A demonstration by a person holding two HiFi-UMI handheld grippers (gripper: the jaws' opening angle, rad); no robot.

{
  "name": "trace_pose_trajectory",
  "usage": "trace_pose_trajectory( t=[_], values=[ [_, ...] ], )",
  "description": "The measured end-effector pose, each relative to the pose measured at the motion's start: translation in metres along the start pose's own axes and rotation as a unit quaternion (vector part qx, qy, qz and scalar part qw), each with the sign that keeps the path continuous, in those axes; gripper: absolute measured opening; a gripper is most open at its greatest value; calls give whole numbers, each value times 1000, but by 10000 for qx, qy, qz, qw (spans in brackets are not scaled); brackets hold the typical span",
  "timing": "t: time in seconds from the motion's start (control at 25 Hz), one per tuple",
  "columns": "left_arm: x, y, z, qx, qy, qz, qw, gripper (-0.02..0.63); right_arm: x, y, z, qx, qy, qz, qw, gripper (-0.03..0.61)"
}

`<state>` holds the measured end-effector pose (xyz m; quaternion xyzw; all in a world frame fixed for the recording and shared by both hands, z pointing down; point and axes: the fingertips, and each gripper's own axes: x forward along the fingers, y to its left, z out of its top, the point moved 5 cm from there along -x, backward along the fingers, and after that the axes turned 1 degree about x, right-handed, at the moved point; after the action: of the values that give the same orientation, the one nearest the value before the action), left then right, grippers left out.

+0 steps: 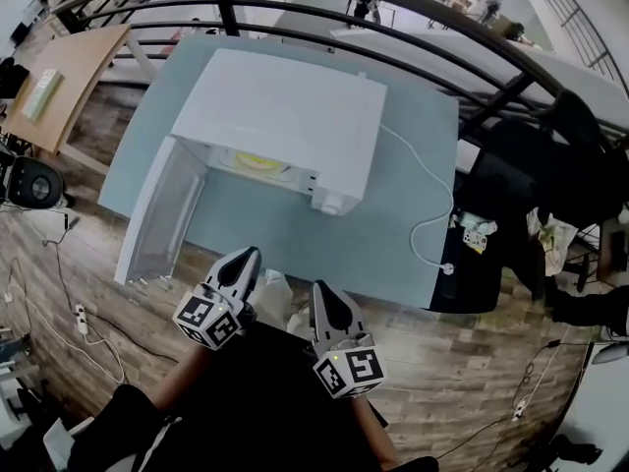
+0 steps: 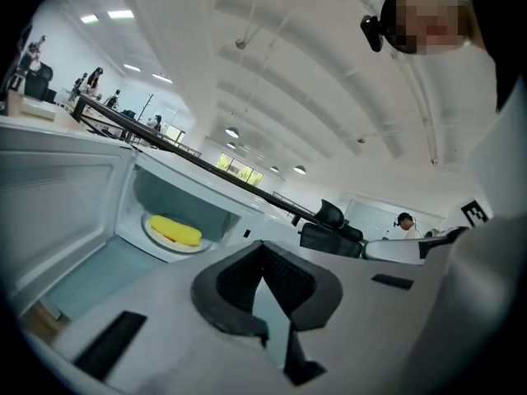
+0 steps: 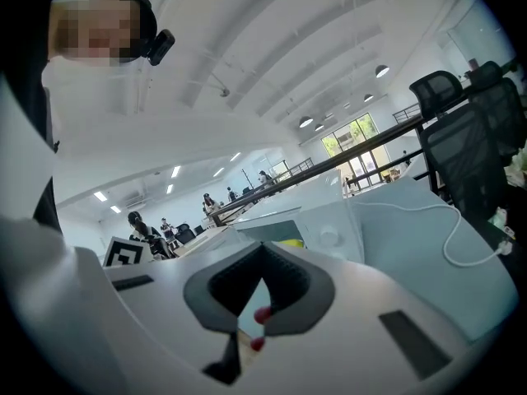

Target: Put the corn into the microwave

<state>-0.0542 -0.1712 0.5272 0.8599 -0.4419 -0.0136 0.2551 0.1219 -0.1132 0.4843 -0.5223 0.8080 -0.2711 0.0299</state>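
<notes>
The yellow corn [image 1: 261,161] lies on a white plate [image 1: 280,168] inside the white microwave [image 1: 285,101]. The microwave's door [image 1: 162,209] hangs open to the left. In the left gripper view the corn [image 2: 175,230] rests on the plate in the lit cavity, well ahead of the jaws. In the right gripper view only a sliver of the corn [image 3: 290,243] peeks out past the casing. My left gripper [image 1: 250,255] and right gripper [image 1: 319,289] hover side by side at the table's near edge, short of the microwave. Both are shut and hold nothing.
The microwave stands on a grey-blue table [image 1: 393,234]. Its white cable [image 1: 425,190] runs across the right side to a plug [image 1: 447,267]. Black office chairs [image 1: 521,175] crowd the right, a wooden desk [image 1: 59,77] sits far left, and a dark railing [image 1: 324,32] runs behind.
</notes>
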Motion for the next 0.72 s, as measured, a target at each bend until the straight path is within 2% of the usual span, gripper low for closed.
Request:
trace_pose_trajectory(
  t=[0.12,0.24,0.4,0.72],
  values=[
    [-12,-21,-8,135,28,12,9999,3,-21,-4,-3,12,-43,-8,10000,9],
    [-27,-38,-17,31,17,15,10000,2,-43,-5,-4,-47,-58,-69,9999,9],
    [-47,-62,-27,107,-67,52,9999,3,-74,-11,-9,-55,-112,-117,9999,9],
    [-76,-94,-23,115,-349,82,9993,3,-104,-9,-8,-268,-247,-17,9993,9]
  ],
)
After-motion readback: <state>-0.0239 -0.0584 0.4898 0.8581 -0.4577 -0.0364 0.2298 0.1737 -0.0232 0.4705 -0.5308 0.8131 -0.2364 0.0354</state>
